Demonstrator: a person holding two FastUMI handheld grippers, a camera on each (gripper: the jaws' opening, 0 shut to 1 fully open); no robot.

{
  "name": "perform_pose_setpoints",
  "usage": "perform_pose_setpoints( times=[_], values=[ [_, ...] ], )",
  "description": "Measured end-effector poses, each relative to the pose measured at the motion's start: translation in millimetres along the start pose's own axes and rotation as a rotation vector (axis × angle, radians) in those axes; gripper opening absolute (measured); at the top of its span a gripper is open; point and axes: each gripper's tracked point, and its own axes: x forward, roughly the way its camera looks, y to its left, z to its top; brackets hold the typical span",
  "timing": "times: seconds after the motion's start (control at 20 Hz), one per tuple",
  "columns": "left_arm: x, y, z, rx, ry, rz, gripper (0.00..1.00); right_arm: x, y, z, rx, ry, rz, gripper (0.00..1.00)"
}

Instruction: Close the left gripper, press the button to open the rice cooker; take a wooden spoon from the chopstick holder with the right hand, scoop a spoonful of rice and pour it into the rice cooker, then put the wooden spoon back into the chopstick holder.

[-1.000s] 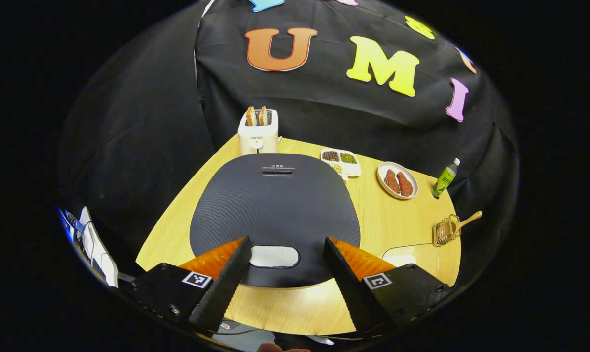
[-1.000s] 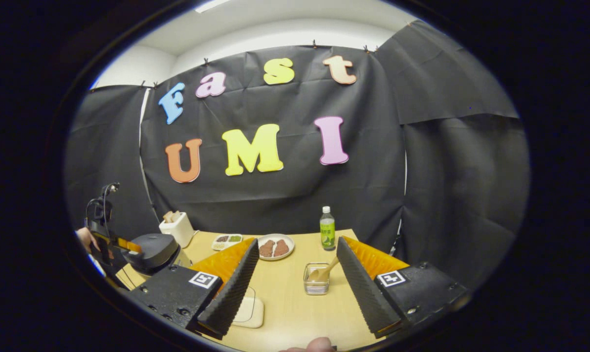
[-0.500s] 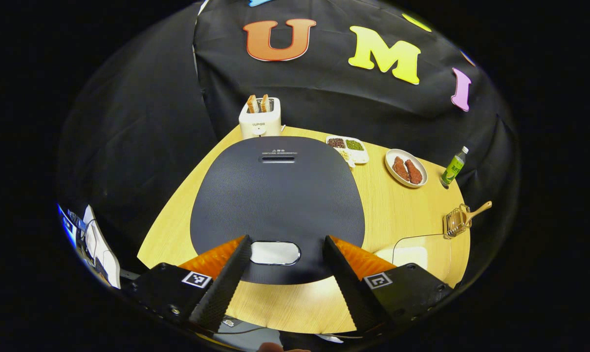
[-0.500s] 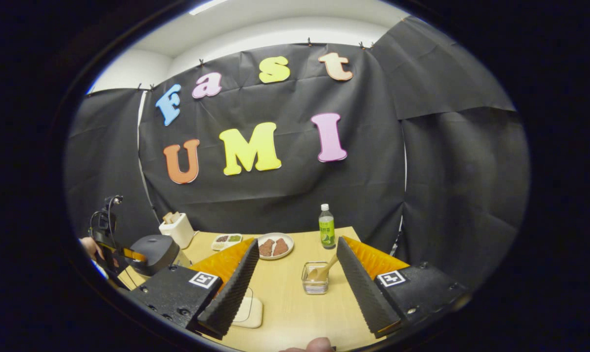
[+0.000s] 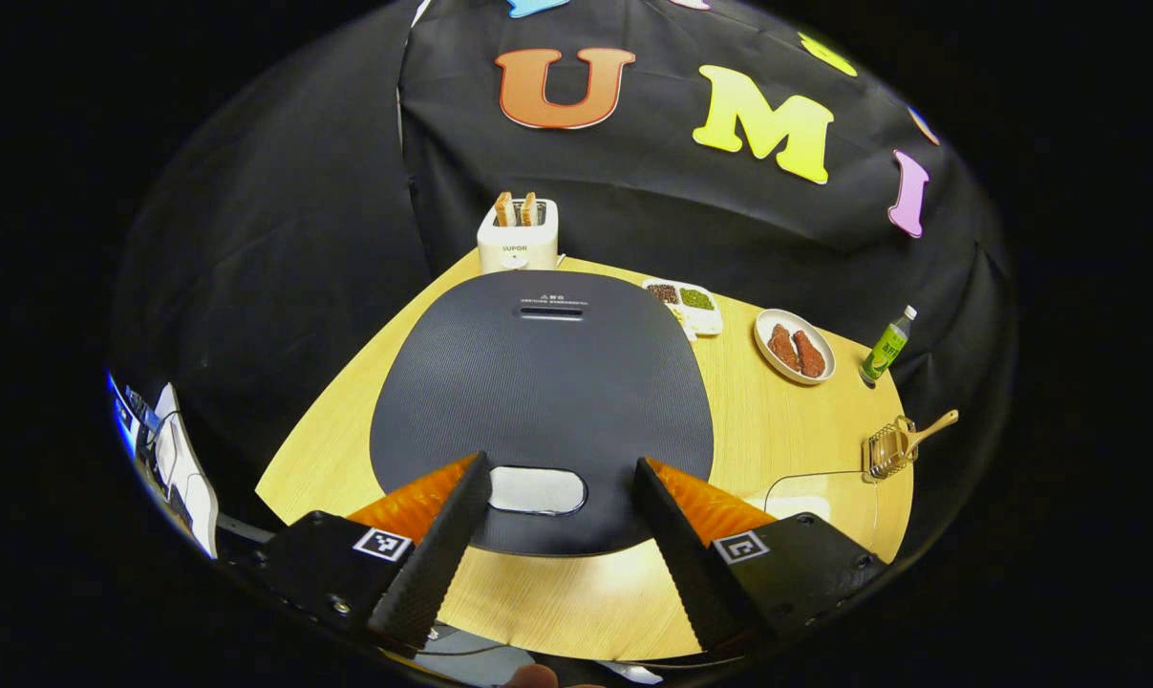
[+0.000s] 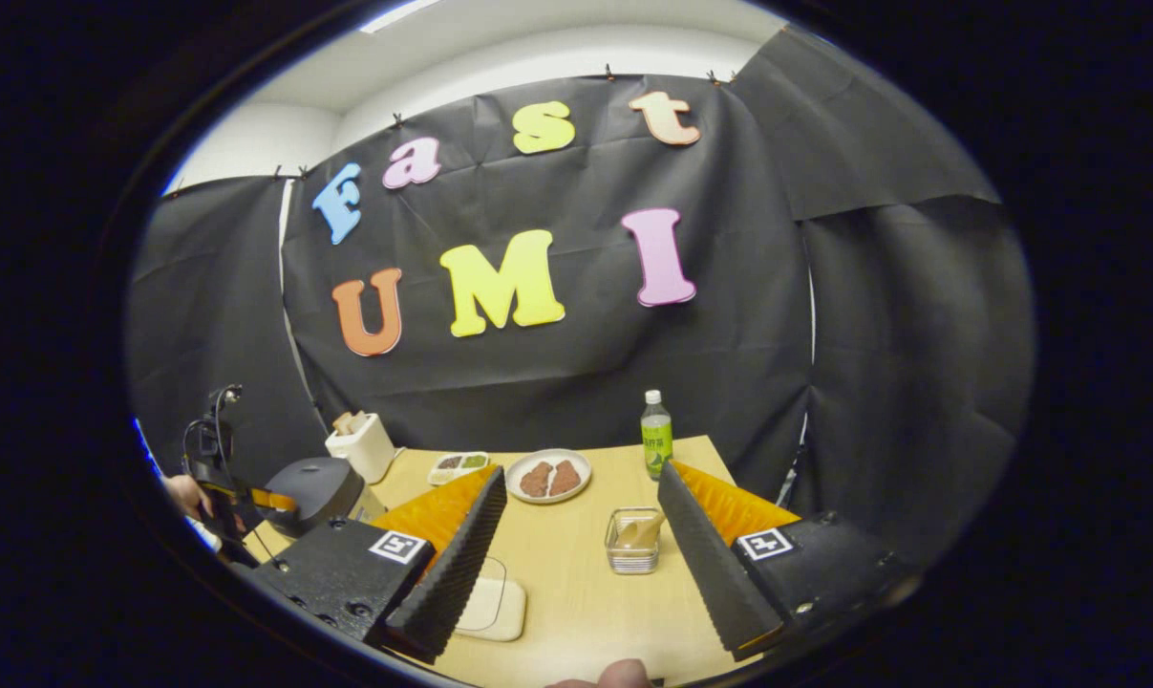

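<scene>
The dark rice cooker [image 5: 538,382] sits with its lid down, and its pale oval button [image 5: 536,490] is at the near edge. My left gripper [image 5: 559,461] hangs open just above, one finger on each side of the button. In the right gripper view the cooker [image 6: 320,485] is at the far left, with the left gripper [image 6: 242,497] over it. The wire chopstick holder [image 6: 633,547] holds the wooden spoon [image 6: 641,528] ahead of my open, empty right gripper [image 6: 581,470]. A clear box of rice [image 6: 496,604] lies near the right gripper's left finger.
Along the back of the wooden table [image 5: 777,420] stand a toaster [image 5: 518,239] with bread, a divided tray of beans [image 5: 686,304], a plate of meat [image 5: 794,347] and a green bottle [image 5: 886,346]. The holder [image 5: 884,451] is near the right edge.
Both views shifted only slightly. The left gripper stays open over the button. The right gripper turned a little left, so the holder sits slightly further right between its fingers.
</scene>
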Motion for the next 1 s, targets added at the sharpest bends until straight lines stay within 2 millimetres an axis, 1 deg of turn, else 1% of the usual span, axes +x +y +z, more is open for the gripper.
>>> perform_pose_setpoints(
  times=[0.1, 0.25, 0.3, 0.35, 0.45, 0.55, 0.6, 0.75, 0.9, 1.0],
  values=[
    [1, 0, -1, 0.001, -0.019, -0.007, 1.00, -11, 7, 4, -0.008, -0.015, -0.003, 1.00],
    [-3, -1, -2, 0.005, -0.071, -0.024, 1.00, -33, 22, 2, -0.013, -0.025, -0.011, 0.99],
    [2, 0, -3, 0.013, -0.105, -0.030, 0.99, -42, 26, 0, -0.018, -0.026, -0.018, 0.99],
    [3, 0, 0, 0.025, -0.154, -0.036, 0.99, -53, 31, -1, -0.023, -0.030, -0.026, 0.99],
    [1, 0, -2, 0.009, -0.169, -0.050, 0.99, -75, 42, -2, -0.032, -0.032, -0.044, 1.00],
    [-1, -1, -7, 0.019, -0.180, -0.072, 0.99, -97, 56, -9, -0.050, -0.025, -0.045, 1.00],
    [-3, -1, -7, 0.031, -0.204, -0.083, 0.99, -106, 59, -12, -0.069, -0.020, -0.051, 0.99],
    [-4, -6, -10, 0.069, -0.269, -0.114, 0.99, -134, 71, -10, -0.101, -0.037, -0.070, 0.99],
    [-6, -5, -2, 0.104, -0.303, -0.116, 0.98, -148, 79, -10, -0.110, -0.048, -0.080, 1.00],
    [-11, 0, -3, 0.136, -0.303, -0.099, 0.94, -151, 83, -4, -0.118, -0.061, -0.086, 1.00]
  ],
)
